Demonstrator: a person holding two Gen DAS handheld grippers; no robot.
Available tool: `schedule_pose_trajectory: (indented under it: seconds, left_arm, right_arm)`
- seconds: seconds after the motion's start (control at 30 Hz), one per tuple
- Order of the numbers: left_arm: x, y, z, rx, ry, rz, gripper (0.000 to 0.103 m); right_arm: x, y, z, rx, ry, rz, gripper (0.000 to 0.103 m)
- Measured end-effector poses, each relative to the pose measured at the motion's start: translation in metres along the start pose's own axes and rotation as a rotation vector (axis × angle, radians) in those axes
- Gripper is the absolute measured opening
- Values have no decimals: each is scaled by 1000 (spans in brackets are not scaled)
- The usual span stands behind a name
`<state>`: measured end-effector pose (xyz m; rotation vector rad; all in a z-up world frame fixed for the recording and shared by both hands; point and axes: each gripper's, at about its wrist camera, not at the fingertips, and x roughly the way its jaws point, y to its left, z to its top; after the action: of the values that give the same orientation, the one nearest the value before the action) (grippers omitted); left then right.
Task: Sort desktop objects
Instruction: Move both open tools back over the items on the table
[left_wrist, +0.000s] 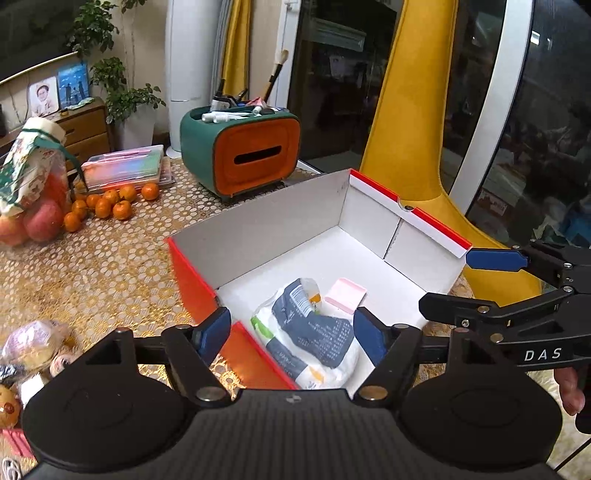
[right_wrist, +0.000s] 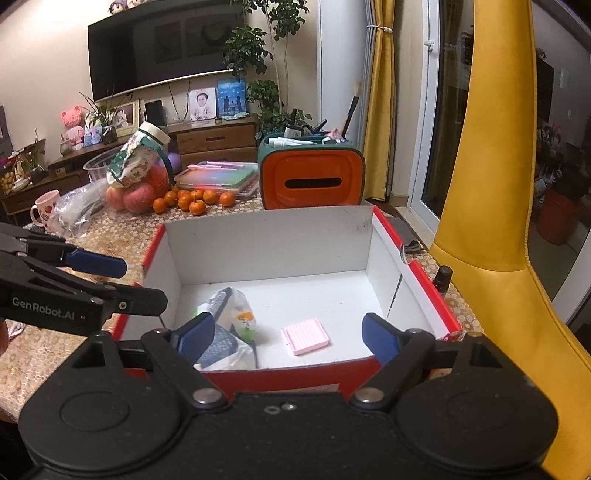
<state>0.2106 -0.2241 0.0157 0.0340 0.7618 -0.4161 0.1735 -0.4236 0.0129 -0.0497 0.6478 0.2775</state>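
Observation:
A red cardboard box with a white inside (left_wrist: 280, 218) (right_wrist: 266, 243) stands open on the table. A white and grey packet (left_wrist: 310, 332) (right_wrist: 229, 332) and a small pink case (left_wrist: 345, 293) (right_wrist: 305, 335) lie on its floor. My left gripper (left_wrist: 291, 334) is open and empty over the box's near left corner, above the packet. My right gripper (right_wrist: 286, 338) is open and empty over the box's near wall. The right gripper also shows at the box's right side in the left wrist view (left_wrist: 480, 280), and the left gripper shows in the right wrist view (right_wrist: 122, 284).
A green and orange organiser (left_wrist: 240, 147) (right_wrist: 310, 173) with pens stands behind the box. Several tangerines (left_wrist: 110, 203) (right_wrist: 192, 199), bagged apples (left_wrist: 29, 206), flat cases (left_wrist: 125, 168), a mug (right_wrist: 46, 212) and a small dark bottle (right_wrist: 442, 278) are on the table. A yellow chair (right_wrist: 491, 206) stands at the right.

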Motion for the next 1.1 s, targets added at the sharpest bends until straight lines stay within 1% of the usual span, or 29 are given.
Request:
schedule_pose_trajectory:
  seconds: [0.07,0.2,0.43,0.47,0.5,0.6,0.83,0.93,1.1]
  left_arm:
    - [-10,3,-5,3,-12,1,75]
    - [-29,11,-14,-17,-24,14,81]
    - [-63,33,-31,-51,-56,61,91]
    - [-68,36,-34,-56,-65,74,95]
    - [-73,38,-37,-62,-72,85,102]
    - [-88,51,-48,-86,-91,98,103]
    - [-116,79,-77,-147,-109,127,103]
    - [-127,90,-90,-156,-122,163,103]
    - [-141,108,-111,-171,-122,216,103]
  right_arm:
    - [-5,5,1,-3,-8,7,87]
    - [-18,18,3,-12,-27,29,89]
    - [-35,46,5,-22,-58,76,94]
    - [-36,50,5,-23,-58,82,95]
    - [-37,55,4,-25,-58,88,97]
    - [-43,70,0,-36,-68,96,102]
    - [-51,106,-10,-69,-82,118,102]
    - [-50,122,-15,-83,-85,121,102]
    - [-45,143,-18,-85,-85,127,102]
